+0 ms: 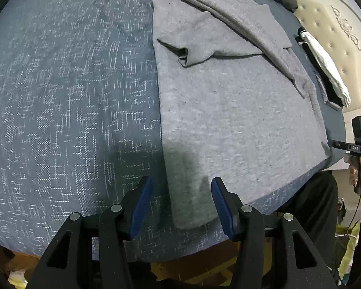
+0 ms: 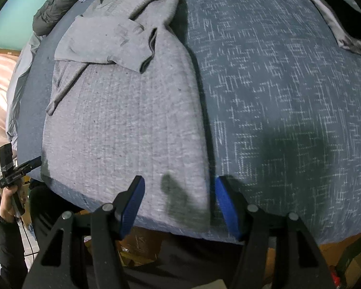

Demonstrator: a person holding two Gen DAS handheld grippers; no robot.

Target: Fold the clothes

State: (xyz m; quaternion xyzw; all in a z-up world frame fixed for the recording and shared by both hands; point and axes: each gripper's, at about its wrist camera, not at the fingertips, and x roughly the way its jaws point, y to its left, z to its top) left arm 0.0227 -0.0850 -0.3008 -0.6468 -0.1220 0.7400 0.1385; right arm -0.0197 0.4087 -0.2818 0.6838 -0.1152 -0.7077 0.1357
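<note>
A grey knit shirt (image 1: 228, 110) lies flat on a dark blue patterned bedspread (image 1: 72, 96), with both sleeves folded over its upper body. My left gripper (image 1: 181, 203) is open and empty, hovering over the shirt's near left hem corner. In the right wrist view the same shirt (image 2: 122, 125) lies left of centre on the bedspread (image 2: 288, 96). My right gripper (image 2: 179, 202) is open and empty, hovering over the shirt's near right hem corner. Each gripper shows small at the edge of the other's view, the right one (image 1: 359, 144) and the left one (image 2: 14, 166).
A folded black and white garment (image 1: 325, 69) lies by the cream tufted headboard (image 1: 337, 36). A dark jacket (image 2: 57, 7) is bunched at the far end of the bed. The bed's near edge runs just under both grippers, with cardboard (image 2: 142, 243) on the floor below.
</note>
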